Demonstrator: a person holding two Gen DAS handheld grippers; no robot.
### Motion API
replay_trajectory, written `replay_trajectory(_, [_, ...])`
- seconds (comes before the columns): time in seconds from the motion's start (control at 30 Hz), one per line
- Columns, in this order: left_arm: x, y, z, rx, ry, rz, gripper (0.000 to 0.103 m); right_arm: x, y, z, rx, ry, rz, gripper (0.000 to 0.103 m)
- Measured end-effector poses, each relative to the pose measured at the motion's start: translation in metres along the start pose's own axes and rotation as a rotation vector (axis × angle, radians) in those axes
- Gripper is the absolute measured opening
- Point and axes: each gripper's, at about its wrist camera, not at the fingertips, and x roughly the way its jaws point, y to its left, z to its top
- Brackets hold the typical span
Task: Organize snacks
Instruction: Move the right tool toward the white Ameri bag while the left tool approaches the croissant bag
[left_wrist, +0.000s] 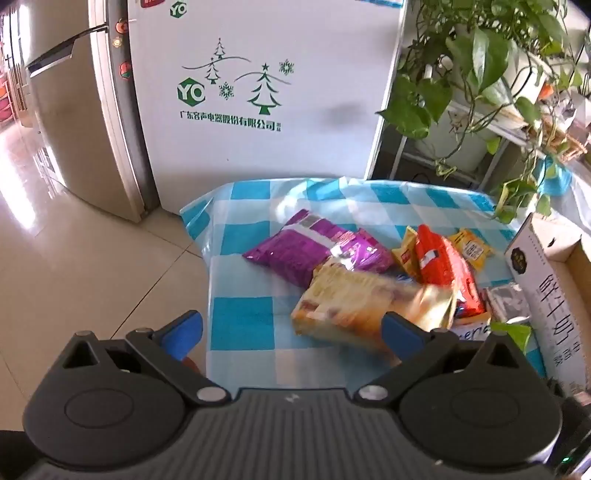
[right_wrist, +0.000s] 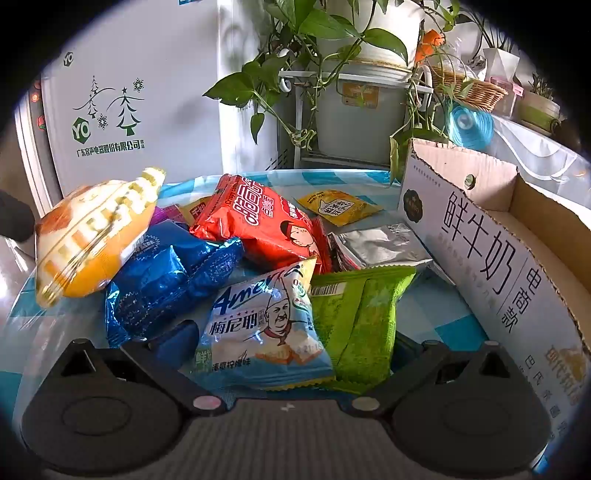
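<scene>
Left claw (left_wrist: 291, 330) spread, right claw (right_wrist: 291, 341) spread around white packet (right_wrist: 258, 332); slick pile, green packet (right_wrist: 360, 325) may drag along.

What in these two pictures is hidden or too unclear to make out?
- Cardboard box: its inside is hidden by its own printed wall in both views.
- Yellow snack bag: blurred in the left wrist view, its print unreadable.
- Right gripper: its fingers are covered by the light-blue packet and green packet; whether they grip anything is unclear.
- Silver packet: label not visible.
</scene>
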Motion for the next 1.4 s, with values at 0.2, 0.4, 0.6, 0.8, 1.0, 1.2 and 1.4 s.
replay_trajectory(0.2, [-0.009, -0.004, 0.000, -0.005, -0.006, -0.009, 0.102, 0.000, 0.000, 0.000, 0.000, 0.000, 0.000, 0.103])
replay_trajectory(0.4, [-0.010, 0.000, 0.000, 0.003, -0.003, -0.006, 0.102, 0.000, 0.000, -0.001, 0.000, 0.000, 0.000, 0.103])
replay_trajectory(0.6, [-0.003, 0.001, -0.005, 0.021, 0.027, 0.008, 0.102, 0.000, -0.001, -0.001, 0.000, 0.000, 0.000, 0.103])
replay_trajectory(0.8, [0.002, 0.000, -0.007, 0.019, 0.068, 0.020, 0.102, 0.000, 0.000, 0.000, 0.001, 0.011, -0.004, 0.103])
replay_trajectory(1.0, [0.005, 0.003, -0.008, 0.008, 0.084, 0.026, 0.102, -0.008, -0.003, 0.015, -0.026, 0.211, 0.037, 0.103])
replay_trajectory(1.2, [0.007, 0.003, -0.010, 0.006, 0.098, 0.027, 0.102, -0.015, -0.009, 0.028, -0.032, 0.351, 0.034, 0.103])
replay_trajectory(1.4, [0.007, 0.000, -0.010, 0.018, 0.101, 0.029, 0.102, -0.031, -0.022, 0.055, -0.050, 0.324, 0.029, 0.103])
